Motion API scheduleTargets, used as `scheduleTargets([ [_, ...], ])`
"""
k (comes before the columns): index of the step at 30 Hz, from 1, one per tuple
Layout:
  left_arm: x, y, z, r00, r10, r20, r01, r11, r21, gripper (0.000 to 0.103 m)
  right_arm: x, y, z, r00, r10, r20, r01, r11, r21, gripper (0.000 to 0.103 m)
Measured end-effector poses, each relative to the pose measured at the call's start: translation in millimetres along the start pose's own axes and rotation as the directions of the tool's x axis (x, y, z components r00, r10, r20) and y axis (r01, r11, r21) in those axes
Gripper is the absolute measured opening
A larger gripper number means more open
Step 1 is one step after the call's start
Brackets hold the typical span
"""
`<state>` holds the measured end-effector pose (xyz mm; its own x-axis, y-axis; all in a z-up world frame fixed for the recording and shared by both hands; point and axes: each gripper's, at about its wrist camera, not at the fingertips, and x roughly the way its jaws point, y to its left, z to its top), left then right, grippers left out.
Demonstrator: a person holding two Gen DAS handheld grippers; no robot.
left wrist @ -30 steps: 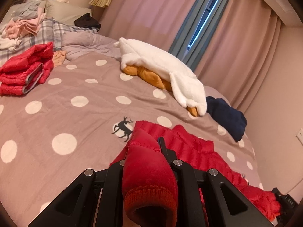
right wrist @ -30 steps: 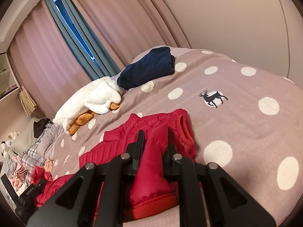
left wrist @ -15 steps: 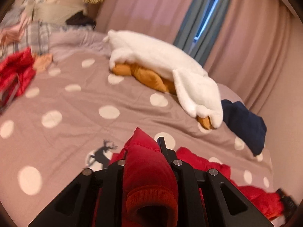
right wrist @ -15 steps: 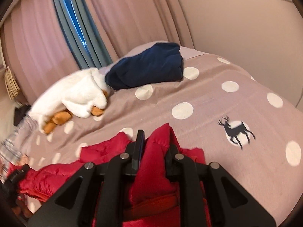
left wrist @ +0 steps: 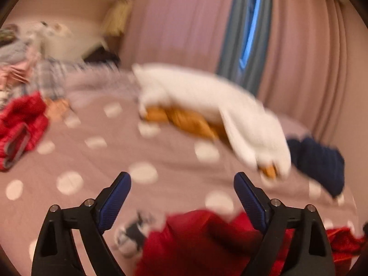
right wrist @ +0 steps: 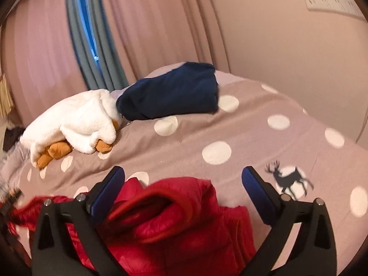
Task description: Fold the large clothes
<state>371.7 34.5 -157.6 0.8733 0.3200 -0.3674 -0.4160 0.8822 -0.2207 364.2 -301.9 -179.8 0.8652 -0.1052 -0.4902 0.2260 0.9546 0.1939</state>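
A red puffer jacket [left wrist: 207,237] lies on the dotted mauve bedspread [left wrist: 96,161], low in the left wrist view, which is blurred by motion. My left gripper [left wrist: 181,181] is open and empty just above it. The jacket [right wrist: 174,225] also fills the bottom of the right wrist view, bunched up with a ribbed cuff on top. My right gripper [right wrist: 182,177] is open and empty over it, its blue-padded fingers standing either side of the bunched cloth.
A white fleece over an orange garment [right wrist: 73,124] and a navy garment [right wrist: 174,92] lie at the far side of the bed. A folded red jacket [left wrist: 20,124] and a pile of clothes [left wrist: 20,69] lie at the left. Curtains [right wrist: 149,27] and wall stand behind.
Both grippers have opened and let go of the red jacket's sleeves, which now lie on the jacket. Both cameras have tilted up; the left one is still moving.
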Motion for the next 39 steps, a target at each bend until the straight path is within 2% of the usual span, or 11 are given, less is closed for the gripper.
scheduleTargets([
  [2,-8,2,4,1.0,-0.008,0.013,0.008,1.0,-0.006,0.094,0,1,1,1.0,0.0,0.001,0.0,1.0,-0.007,0.102],
  [6,-1,-9,-4,0.992,-0.077,-0.103,0.084,0.994,0.064,0.093,2,-4,-3,0.998,0.05,-0.043,-0.047,0.997,0.065,0.102],
  [11,1,-24,-22,0.991,-0.054,-0.122,0.073,0.985,0.156,0.058,2,7,-11,0.997,0.044,-0.068,-0.043,0.999,0.011,0.1],
  [14,12,-30,-30,0.975,-0.104,-0.197,0.131,0.983,0.126,0.039,7,13,-14,0.996,0.015,-0.083,-0.02,0.998,-0.053,0.067],
  [16,25,-30,-39,0.961,-0.11,-0.255,0.141,0.984,0.107,0.024,14,12,-18,0.994,0.018,-0.109,-0.024,0.998,-0.057,0.018],
  [17,33,-31,-45,0.956,-0.08,-0.281,0.115,0.987,0.109,0.022,21,11,-21,0.992,0.004,-0.126,-0.012,0.998,-0.059,0.013],
  [21,68,-30,-90,0.931,0.025,-0.364,0.043,0.983,0.177,0.021,51,7,-43,0.978,-0.029,-0.205,0.017,0.998,-0.063,0.01],
  [24,72,-33,-102,0.942,0.037,-0.335,0.028,0.982,0.188,0.021,85,4,-69,0.953,-0.031,-0.3,0.014,0.998,-0.058,0.003],
  [29,76,-35,-106,0.939,0.057,-0.339,0.018,0.976,0.215,0.021,99,17,-77,0.95,-0.117,-0.288,0.082,0.988,-0.132,0.002],
  [33,68,-37,-101,0.942,0.08,-0.325,0.002,0.969,0.246,0.021,95,13,-73,0.955,-0.09,-0.282,0.064,0.993,-0.103,0.002],
  [39,18,-33,-76,0.945,-0.035,-0.325,0.079,0.989,0.122,0.021,38,13,-51,0.972,-0.072,-0.225,0.061,0.997,-0.056,0.009],
])
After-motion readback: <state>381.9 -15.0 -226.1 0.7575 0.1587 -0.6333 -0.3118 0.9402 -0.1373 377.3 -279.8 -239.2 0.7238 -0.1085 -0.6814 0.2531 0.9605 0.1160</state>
